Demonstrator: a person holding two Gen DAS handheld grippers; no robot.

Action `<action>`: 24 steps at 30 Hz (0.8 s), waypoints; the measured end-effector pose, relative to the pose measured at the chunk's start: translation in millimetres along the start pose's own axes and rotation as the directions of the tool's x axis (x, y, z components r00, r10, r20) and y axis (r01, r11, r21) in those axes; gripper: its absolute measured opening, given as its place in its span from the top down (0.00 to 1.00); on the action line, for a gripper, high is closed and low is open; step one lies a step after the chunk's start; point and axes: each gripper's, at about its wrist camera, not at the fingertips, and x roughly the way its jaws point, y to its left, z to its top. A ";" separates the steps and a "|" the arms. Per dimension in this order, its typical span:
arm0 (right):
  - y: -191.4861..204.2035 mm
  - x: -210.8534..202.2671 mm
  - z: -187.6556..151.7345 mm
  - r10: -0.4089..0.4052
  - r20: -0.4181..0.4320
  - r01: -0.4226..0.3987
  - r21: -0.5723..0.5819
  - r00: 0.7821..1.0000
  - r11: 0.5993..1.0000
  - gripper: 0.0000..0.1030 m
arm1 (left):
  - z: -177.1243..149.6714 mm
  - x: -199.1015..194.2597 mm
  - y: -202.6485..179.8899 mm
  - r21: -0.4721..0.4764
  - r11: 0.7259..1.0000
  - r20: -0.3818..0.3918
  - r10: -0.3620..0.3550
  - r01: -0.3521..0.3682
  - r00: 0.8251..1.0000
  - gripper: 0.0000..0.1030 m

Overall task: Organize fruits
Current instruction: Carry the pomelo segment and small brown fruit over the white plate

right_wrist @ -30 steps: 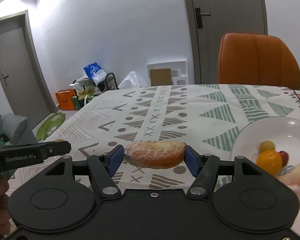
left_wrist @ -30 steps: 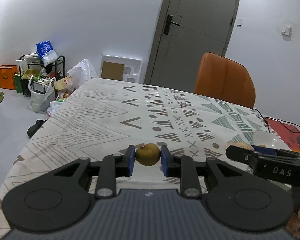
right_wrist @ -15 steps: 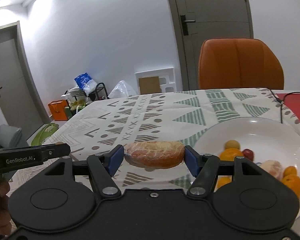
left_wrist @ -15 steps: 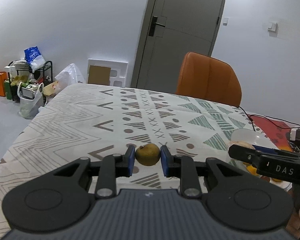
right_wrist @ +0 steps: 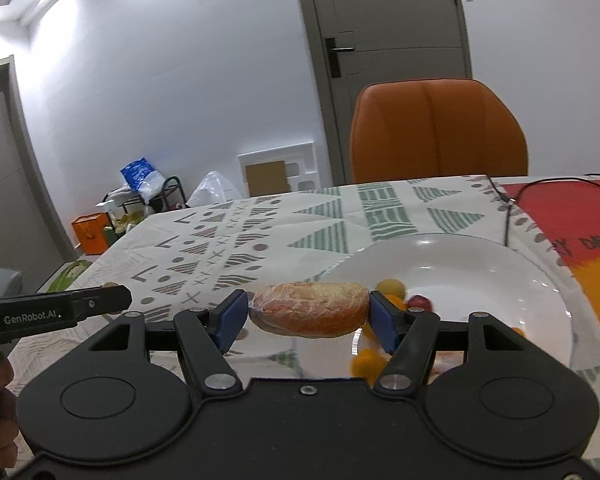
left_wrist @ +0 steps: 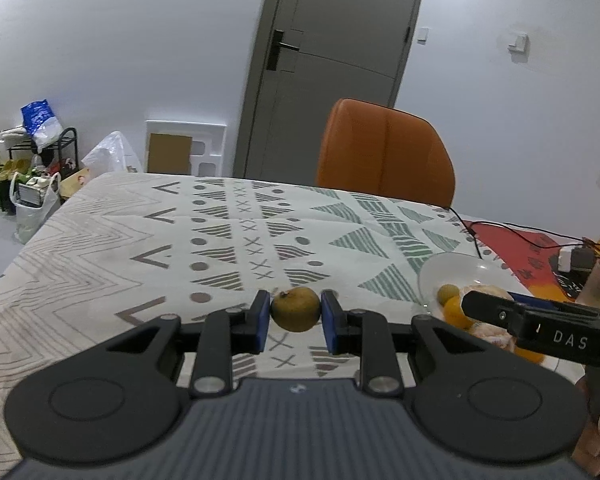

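Patterned tablecloth (left_wrist: 100, 240), one plate (right_wrist: 460, 256), left claw (left_wrist: 295, 314) clamping one brown fruit (left_wrist: 296, 308), right claw (right_wrist: 308, 316) clamping one peeled segment (right_wrist: 310, 312)

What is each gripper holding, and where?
Left gripper: small brown-yellow fruit, pinched at its sides. Right gripper: peeled citrus, clamped at its two ends.

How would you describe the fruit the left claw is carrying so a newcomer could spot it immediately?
Start at the patterned tablecloth in front of the orange chair. Above its near edge, the left claw grips a small round fruit; it is dull yellow-brown, unlike the bright orange ones on the white plate.
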 end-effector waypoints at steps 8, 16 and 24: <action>-28.8 -8.2 -2.3 -0.035 0.010 0.035 0.035 0.999 0.999 0.39 | 1.1 12.6 -25.6 0.030 0.999 -0.012 -0.028 0.029 1.000 0.75; -57.8 -10.9 -3.5 -0.065 0.016 0.063 0.084 0.998 0.994 0.39 | 2.0 26.6 -53.0 0.073 0.996 -0.031 -0.054 0.056 0.998 0.75; -88.0 -8.5 -4.1 -0.092 0.014 0.090 0.121 0.996 0.989 0.39 | 1.7 42.6 -79.0 0.110 0.991 -0.047 -0.068 0.073 0.997 0.75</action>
